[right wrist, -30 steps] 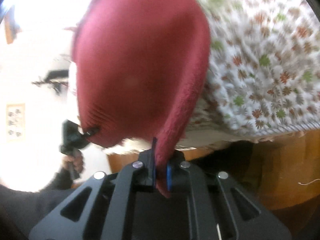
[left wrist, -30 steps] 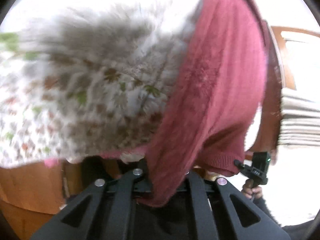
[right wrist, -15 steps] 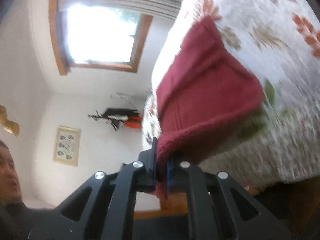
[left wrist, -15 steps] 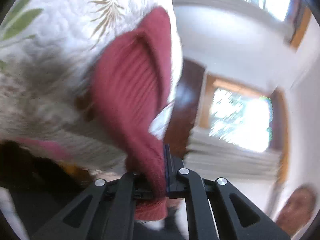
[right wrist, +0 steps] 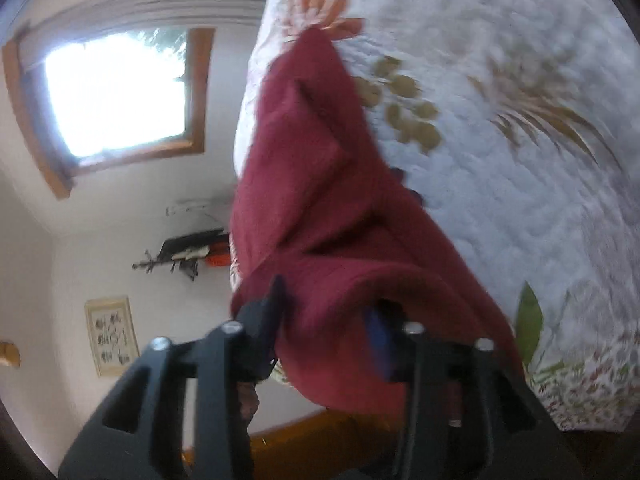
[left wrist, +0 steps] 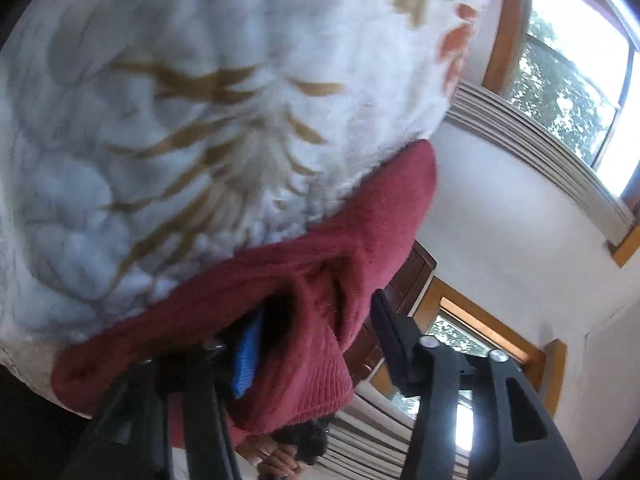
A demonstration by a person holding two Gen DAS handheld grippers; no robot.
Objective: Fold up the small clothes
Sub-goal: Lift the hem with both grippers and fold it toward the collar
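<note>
A dark red knitted garment (left wrist: 280, 276) lies bunched on the white leaf-print quilt (left wrist: 180, 120), close in front of both cameras. My left gripper (left wrist: 316, 344) is open, and a fold of the garment sags between its spread fingers and covers part of the blue pad (left wrist: 246, 356). In the right wrist view the same garment (right wrist: 312, 184) runs up along the quilt (right wrist: 500, 168). My right gripper (right wrist: 326, 320) is open too, with the cloth's near edge draped loosely between its fingers. Both views are motion-blurred.
Wood-framed windows (left wrist: 568, 72) (right wrist: 116, 96) sit in white walls. A framed picture (right wrist: 112, 334) and a wall rack (right wrist: 180, 256) hang to the right gripper's left. The wooden bed frame (right wrist: 304, 440) runs below. A person's hand (left wrist: 280, 464) shows at the bottom.
Both grippers were shut on the red garment and have opened. The garment has gone from hanging in the air to lying on the quilt, and both cameras have moved closer to the bed.
</note>
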